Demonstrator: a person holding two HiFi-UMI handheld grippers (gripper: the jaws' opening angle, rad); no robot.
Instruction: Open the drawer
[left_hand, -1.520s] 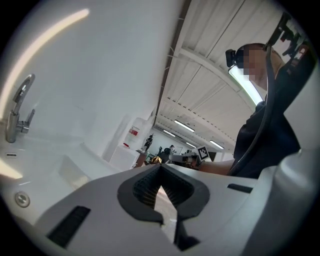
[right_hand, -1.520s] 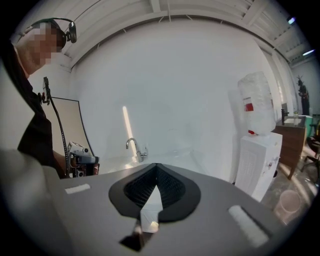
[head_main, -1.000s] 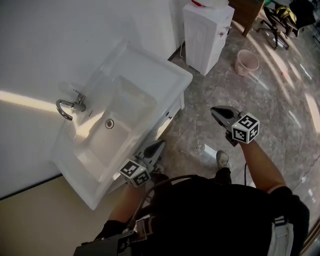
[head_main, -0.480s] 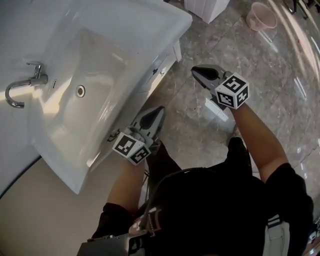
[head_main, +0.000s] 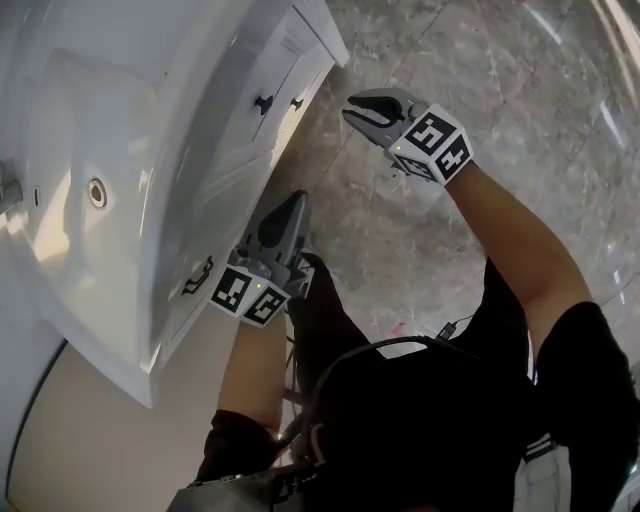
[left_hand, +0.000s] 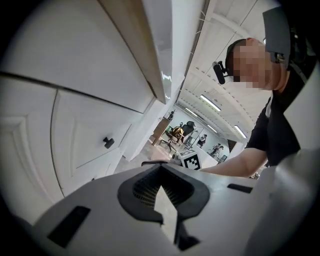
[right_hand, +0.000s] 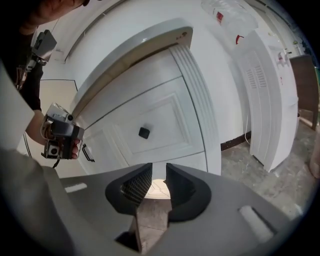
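In the head view, the left gripper (head_main: 293, 205) is hanging close to the front of the white vanity cabinet (head_main: 235, 170), near a dark bar handle (head_main: 197, 277). The right gripper (head_main: 358, 108) is pointing toward the cabinet's far end, where a dark knob (head_main: 262, 102) and a second one beside it are showing. In the left gripper view, the left gripper (left_hand: 160, 169) is showing its jaws meeting at the tips with nothing between them, and one knob (left_hand: 108, 142) is sitting well ahead on a recessed panel. In the right gripper view, the right gripper (right_hand: 158, 170) is showing jaws that have just been opening to a narrow gap and are holding nothing. It is facing the drawer front (right_hand: 165, 112), judged to be the wide panel carrying the square knob (right_hand: 144, 132), which is lying above the jaw line and well apart. To do this step well, the operator should be widening the gap, raising the jaws level with the knob, straddling it squarely, closing firmly and pulling straight outward.
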